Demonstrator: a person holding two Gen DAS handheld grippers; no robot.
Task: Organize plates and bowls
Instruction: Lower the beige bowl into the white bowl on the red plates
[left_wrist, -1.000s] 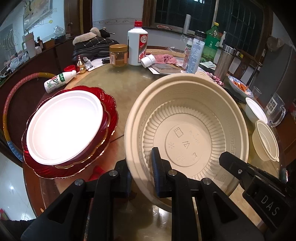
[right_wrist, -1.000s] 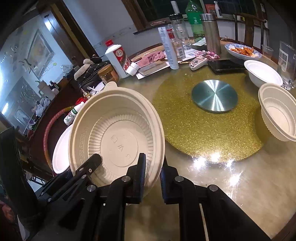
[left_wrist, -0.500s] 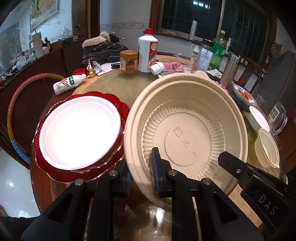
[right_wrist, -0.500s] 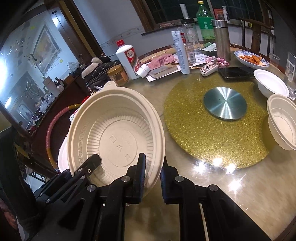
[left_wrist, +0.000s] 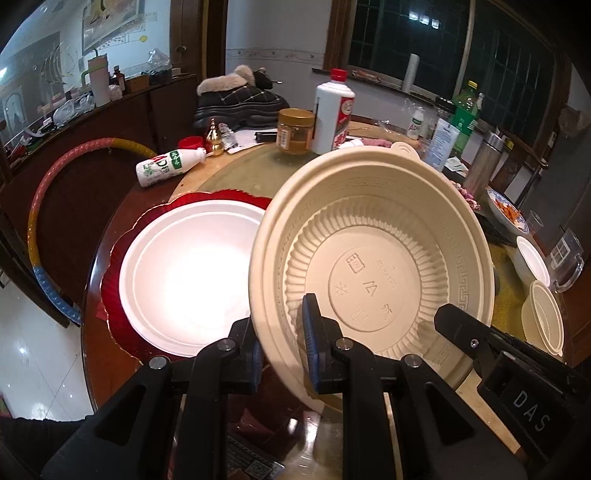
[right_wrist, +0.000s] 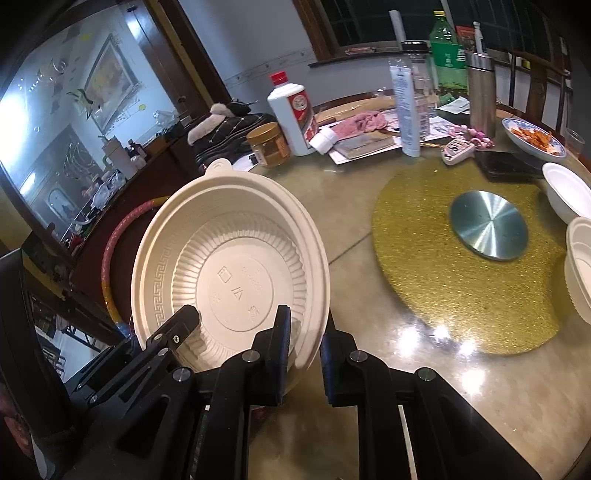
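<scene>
Only the left view shows the white plate (left_wrist: 188, 273) at 9 o'clock. Both the left gripper (left_wrist: 282, 345) and right gripper (right_wrist: 303, 347) clamp the ribbed beige bowl (left_wrist: 373, 273).

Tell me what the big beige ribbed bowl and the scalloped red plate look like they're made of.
The big beige ribbed bowl: probably thin matte moulded plastic or plant-fibre blend, given its embossed symbols and pressed key-pattern rim. The scalloped red plate: likely glossy glass or plastic; its translucent-looking ridged edge has a thin gold line.

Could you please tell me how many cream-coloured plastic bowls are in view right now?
2: the large bowl gripped by both claws, and a small bowl on the table's far right; others may be hidden.
</scene>
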